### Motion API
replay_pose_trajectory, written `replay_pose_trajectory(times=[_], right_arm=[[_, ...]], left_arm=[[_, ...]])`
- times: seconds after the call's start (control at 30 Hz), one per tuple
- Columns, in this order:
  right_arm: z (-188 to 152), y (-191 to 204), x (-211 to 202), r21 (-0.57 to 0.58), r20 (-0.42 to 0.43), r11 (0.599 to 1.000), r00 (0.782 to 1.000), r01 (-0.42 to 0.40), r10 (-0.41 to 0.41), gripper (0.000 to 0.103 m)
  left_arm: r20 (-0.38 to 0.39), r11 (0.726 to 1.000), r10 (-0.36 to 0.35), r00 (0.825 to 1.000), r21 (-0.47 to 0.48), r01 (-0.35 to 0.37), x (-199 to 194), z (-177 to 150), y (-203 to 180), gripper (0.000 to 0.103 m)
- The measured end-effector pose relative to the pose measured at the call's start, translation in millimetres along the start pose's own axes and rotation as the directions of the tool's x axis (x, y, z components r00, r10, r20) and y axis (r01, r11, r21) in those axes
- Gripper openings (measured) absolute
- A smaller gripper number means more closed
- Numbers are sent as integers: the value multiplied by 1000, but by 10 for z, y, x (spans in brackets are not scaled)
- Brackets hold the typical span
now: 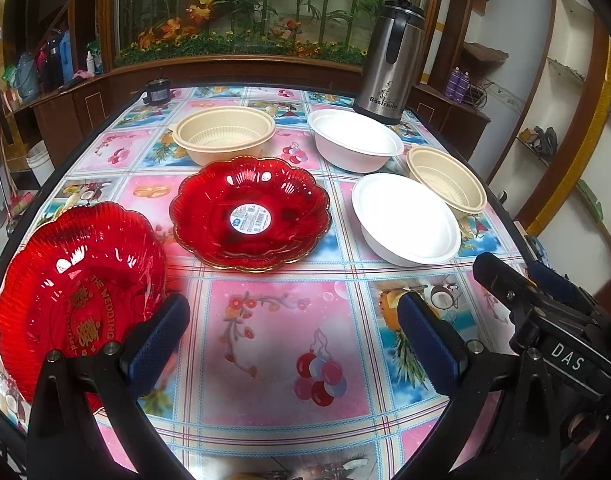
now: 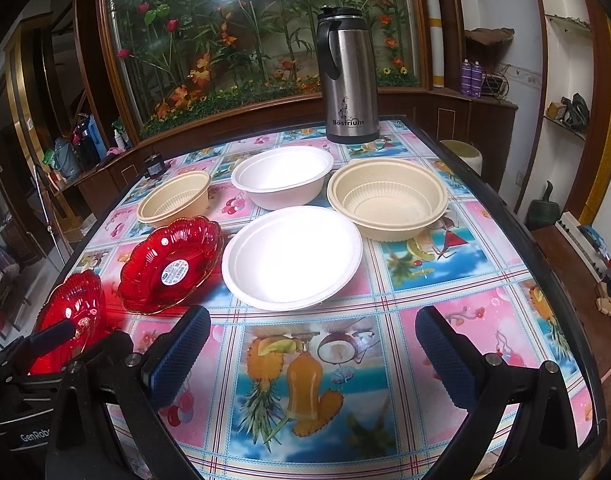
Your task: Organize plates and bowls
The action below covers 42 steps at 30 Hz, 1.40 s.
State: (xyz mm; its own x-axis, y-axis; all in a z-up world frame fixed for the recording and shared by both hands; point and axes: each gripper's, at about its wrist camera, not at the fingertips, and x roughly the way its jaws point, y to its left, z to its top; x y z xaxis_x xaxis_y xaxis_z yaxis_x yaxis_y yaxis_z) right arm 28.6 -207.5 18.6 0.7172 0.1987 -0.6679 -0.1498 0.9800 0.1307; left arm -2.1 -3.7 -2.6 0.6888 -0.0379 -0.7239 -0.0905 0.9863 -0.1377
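Two red scalloped plates lie on the table, one at the near left (image 1: 77, 300) (image 2: 73, 312) and one with a sticker toward the middle (image 1: 249, 214) (image 2: 171, 264). Behind them stand two beige bowls (image 1: 225, 134) (image 1: 447, 184) and two white bowls (image 1: 355, 144) (image 1: 405, 220). My left gripper (image 1: 293, 344) is open, its left finger beside the near red plate's right rim. My right gripper (image 2: 313, 360) is open over bare tablecloth, just short of the near white bowl (image 2: 291, 258). Neither gripper holds anything.
A steel thermos jug (image 1: 389, 68) (image 2: 347, 76) stands at the table's far right corner. A small dark jar (image 1: 157, 92) sits at the far left edge. The table's right edge (image 2: 545, 264) drops to the floor. A wooden cabinet with plants runs behind.
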Motion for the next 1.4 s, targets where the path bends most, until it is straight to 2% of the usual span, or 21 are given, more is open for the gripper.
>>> replay_pose_trajectory(times=[0.27, 0.87, 1.4], right_arm=[[0, -28, 19, 4, -2, 1000, 1000, 5, -5, 103], [-41, -124, 52, 33, -18, 999, 1000, -9, 10, 103], [-47, -87, 4, 33, -14, 999, 1000, -13, 14, 103]], left_arm=[[-26, 999, -28, 999, -24, 28, 56, 15, 2, 103], [-40, 1000, 5, 999, -13, -6, 112, -23, -37, 103], [-18, 1000, 16, 1000, -15, -17, 3, -19, 13, 103]])
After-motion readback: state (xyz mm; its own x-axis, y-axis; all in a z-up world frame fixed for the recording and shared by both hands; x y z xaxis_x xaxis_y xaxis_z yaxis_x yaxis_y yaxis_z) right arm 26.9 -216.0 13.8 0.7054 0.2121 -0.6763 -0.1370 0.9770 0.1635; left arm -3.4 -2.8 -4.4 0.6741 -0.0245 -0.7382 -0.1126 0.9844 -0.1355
